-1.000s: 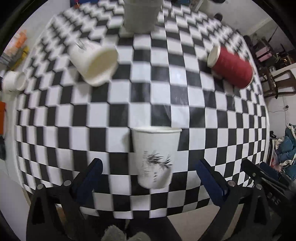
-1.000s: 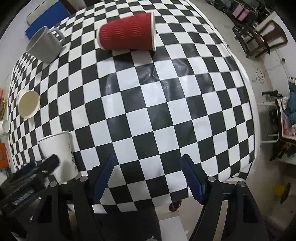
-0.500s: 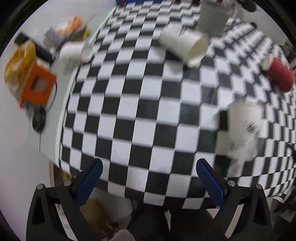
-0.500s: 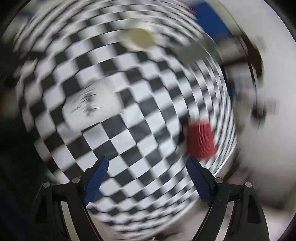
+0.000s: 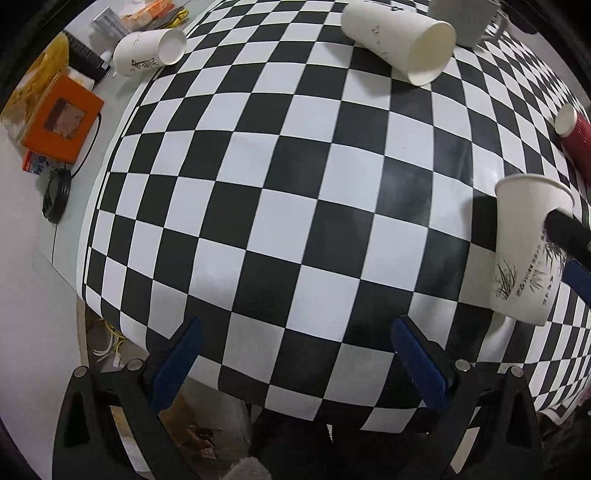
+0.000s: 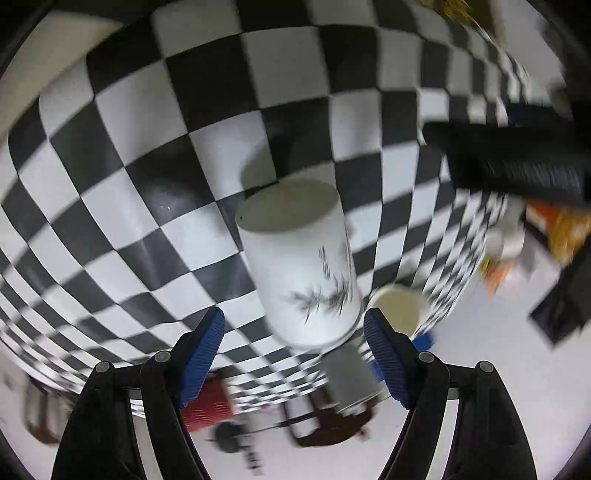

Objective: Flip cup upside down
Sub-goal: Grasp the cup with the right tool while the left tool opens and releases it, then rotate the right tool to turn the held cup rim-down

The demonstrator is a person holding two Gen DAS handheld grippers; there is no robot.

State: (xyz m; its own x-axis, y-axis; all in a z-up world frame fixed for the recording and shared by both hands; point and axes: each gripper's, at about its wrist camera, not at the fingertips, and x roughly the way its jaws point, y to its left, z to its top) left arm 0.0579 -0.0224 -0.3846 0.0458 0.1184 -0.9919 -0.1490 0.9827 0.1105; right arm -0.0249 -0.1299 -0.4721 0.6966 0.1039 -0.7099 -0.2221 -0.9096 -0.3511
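A white paper cup with a dark bamboo print (image 5: 528, 251) stands upright on the checkered table (image 5: 280, 206), at the right edge of the left wrist view. In the right wrist view, which is rolled upside down, the same cup (image 6: 303, 266) lies just ahead of my right gripper (image 6: 293, 332), whose blue pads are spread wide on either side of it without touching. My left gripper (image 5: 295, 350) is open and empty over the table's near edge, well left of the cup. A finger of the right gripper (image 5: 569, 236) shows beside the cup in the left wrist view.
A white paper cup (image 5: 402, 40) lies on its side at the back, with a grey mug (image 5: 469, 18) behind it. A red ribbed cup (image 5: 576, 136) lies at the right. Another white cup (image 5: 147, 51), an orange box (image 5: 61, 125) and a cable sit off the cloth's left edge.
My left gripper has swung left, away from the printed cup. My right gripper has rolled over upside down and moved in, so the cup now sits between its open fingers.
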